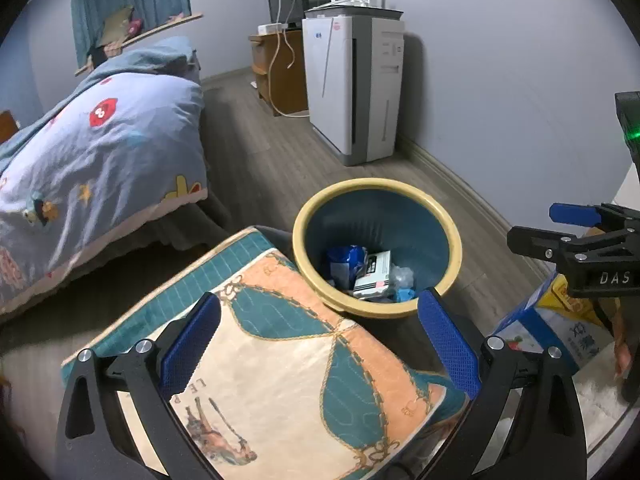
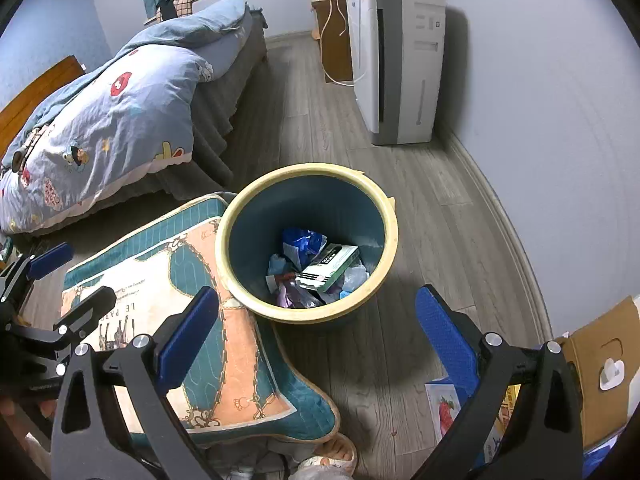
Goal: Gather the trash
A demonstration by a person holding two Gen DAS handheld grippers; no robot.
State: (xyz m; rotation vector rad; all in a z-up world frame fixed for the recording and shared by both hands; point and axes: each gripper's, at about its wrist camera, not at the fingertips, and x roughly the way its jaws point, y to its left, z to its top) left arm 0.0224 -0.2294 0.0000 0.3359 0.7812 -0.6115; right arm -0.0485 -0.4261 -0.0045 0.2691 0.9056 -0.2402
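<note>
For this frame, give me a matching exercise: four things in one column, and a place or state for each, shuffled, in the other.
1. bin
2. cushion
3. purifier
4. left tool

A. against the wall
B. open, holding nothing
C. on the floor, trash inside
D. touching the bin's rim

Pairs: 1-C, 2-D, 3-A, 4-B

The grey wooden floor (image 2: 420, 208) carries a blue bin (image 2: 308, 240) with a yellow rim, just beside a patterned cushion (image 2: 192, 320). A white appliance (image 2: 400, 60) stands by the wall, the bed (image 2: 120, 112) opposite, and a cardboard box (image 2: 600, 360) near the edge.
</note>
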